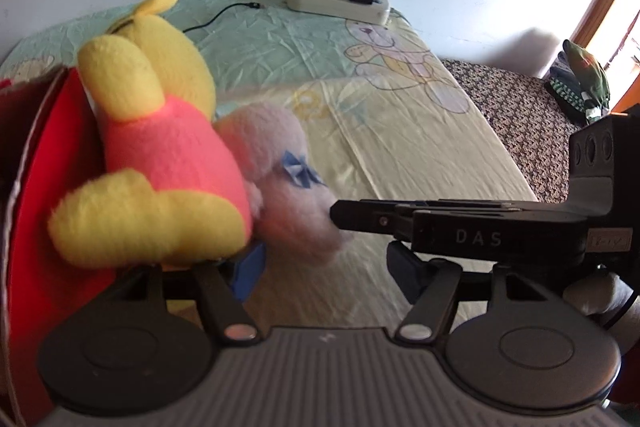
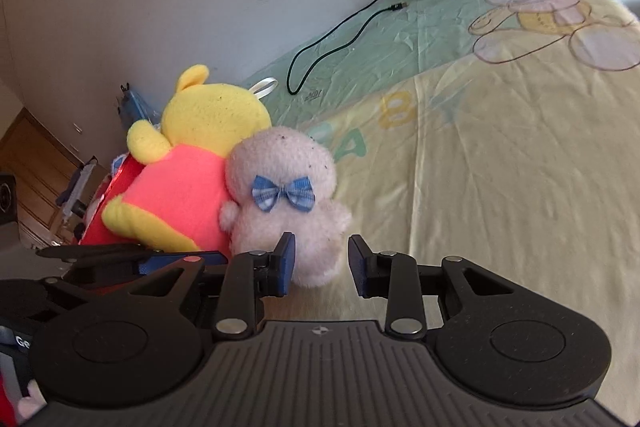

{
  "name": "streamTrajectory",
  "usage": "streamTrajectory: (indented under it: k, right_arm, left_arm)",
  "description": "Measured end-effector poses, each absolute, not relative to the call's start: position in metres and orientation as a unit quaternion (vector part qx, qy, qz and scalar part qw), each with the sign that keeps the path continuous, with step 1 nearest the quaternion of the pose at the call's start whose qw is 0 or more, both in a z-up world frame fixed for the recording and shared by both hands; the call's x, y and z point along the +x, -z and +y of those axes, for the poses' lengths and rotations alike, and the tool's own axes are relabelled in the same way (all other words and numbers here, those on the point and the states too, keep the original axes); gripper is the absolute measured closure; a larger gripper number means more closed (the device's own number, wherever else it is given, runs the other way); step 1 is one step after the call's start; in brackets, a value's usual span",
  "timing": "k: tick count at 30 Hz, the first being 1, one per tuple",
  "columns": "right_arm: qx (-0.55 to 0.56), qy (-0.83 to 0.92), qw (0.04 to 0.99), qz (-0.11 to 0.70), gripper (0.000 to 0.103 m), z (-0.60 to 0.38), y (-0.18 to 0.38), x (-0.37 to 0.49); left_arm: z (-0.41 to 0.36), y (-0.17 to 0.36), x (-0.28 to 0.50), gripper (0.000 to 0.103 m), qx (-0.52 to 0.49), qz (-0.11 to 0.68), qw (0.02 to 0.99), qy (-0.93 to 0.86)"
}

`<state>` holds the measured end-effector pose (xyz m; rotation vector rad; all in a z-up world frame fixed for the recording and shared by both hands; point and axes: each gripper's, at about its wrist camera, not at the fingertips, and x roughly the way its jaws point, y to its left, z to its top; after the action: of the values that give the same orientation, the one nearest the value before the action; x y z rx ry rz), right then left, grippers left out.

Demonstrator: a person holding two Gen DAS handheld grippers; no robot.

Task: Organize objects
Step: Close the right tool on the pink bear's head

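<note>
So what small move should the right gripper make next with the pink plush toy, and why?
Probably push the right gripper a little further forward, then close. The pink plush toy sits between its blue fingers, but only the toy's lower end is inside; the right-hand finger seems not to touch it. The yellow plush toy leans against it.

My left gripper (image 1: 324,267) has one blue pad half hidden under the yellow toy (image 1: 160,147). That toy also covers most of the red box (image 1: 52,187) at far left, which the picture's edge cuts off. The pink toy (image 1: 280,179) is smeared by motion in my left view; its bow (image 1: 298,175) is only a blue blur. My right gripper (image 2: 322,263) hides the pink toy's bottom, so I can't tell whether my pads touch it.
</note>
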<state>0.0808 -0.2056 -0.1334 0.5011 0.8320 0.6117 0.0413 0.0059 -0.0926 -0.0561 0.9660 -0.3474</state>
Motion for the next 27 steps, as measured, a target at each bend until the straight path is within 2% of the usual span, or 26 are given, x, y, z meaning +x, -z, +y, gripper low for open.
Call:
streamTrajectory:
  k: [3,4,6,8,14,27]
  right_arm:
    - [0.243,-0.301,0.829,0.402,0.069,-0.202,0.137,0.091]
    - [0.247,-0.305,0.825,0.407,0.069,-0.201,0.139,0.093]
    - [0.253,-0.312,0.815,0.417,0.070,-0.197,0.141,0.097]
    - [0.260,-0.317,0.810,0.419,0.075,-0.196,0.143,0.097]
    - [0.279,-0.316,0.804,0.419,0.081,-0.200,0.141,0.091]
    - [0.272,-0.288,0.809,0.434,0.081,-0.228,0.122,0.021]
  left_arm:
    - [0.013,0.098,0.050,0.042,-0.037,0.471,0.866,0.163]
    - [0.016,0.100,0.052,0.049,-0.041,0.473,0.865,0.163]
    - [0.021,0.103,0.056,0.051,-0.051,0.482,0.860,0.160]
    - [0.024,0.104,0.058,0.058,-0.059,0.485,0.857,0.162]
    - [0.015,0.097,0.048,0.061,-0.036,0.475,0.863,0.171]
    - [-0.025,0.096,-0.016,0.061,-0.004,0.489,0.840,0.237]
